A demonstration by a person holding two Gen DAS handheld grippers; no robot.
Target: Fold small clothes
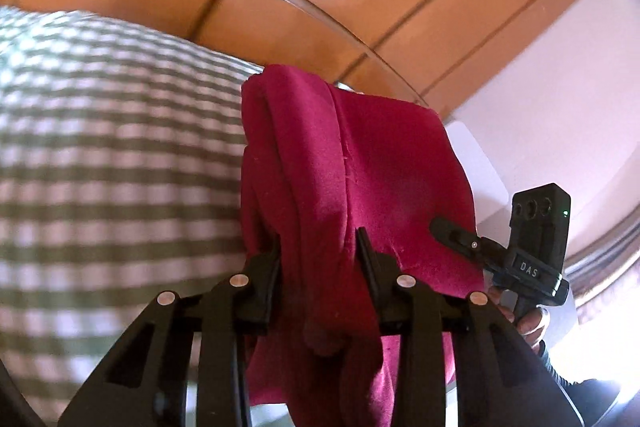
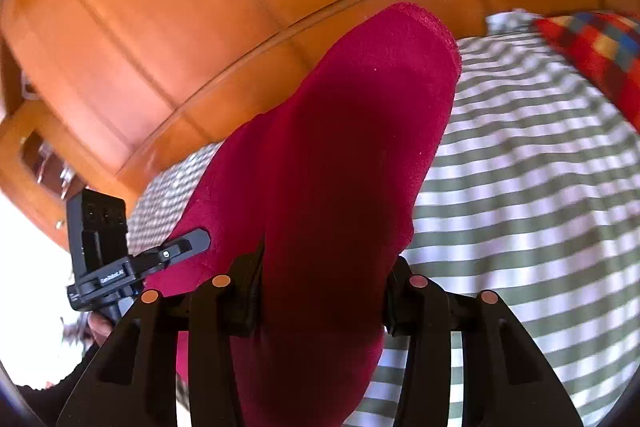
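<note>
Both grippers, left (image 1: 320, 247) and right (image 2: 326, 259), on magenta cloth (image 1: 360, 167)

One magenta garment (image 1: 360, 179) is hanging between two grippers, the left gripper (image 1: 320, 247) and the right gripper (image 2: 324, 259). One green-and-white checked bedspread (image 1: 100, 167) is lying below, one multicoloured patchwork cushion (image 2: 596, 55) is sitting at far right, and one orange wooden headboard (image 2: 180, 27) is standing behind.

The red cloth (image 1: 352, 187) runs off the bottom edge in both views and hides each claw's fingertips; the checked bedding (image 1: 112, 167) is blurred.
</note>
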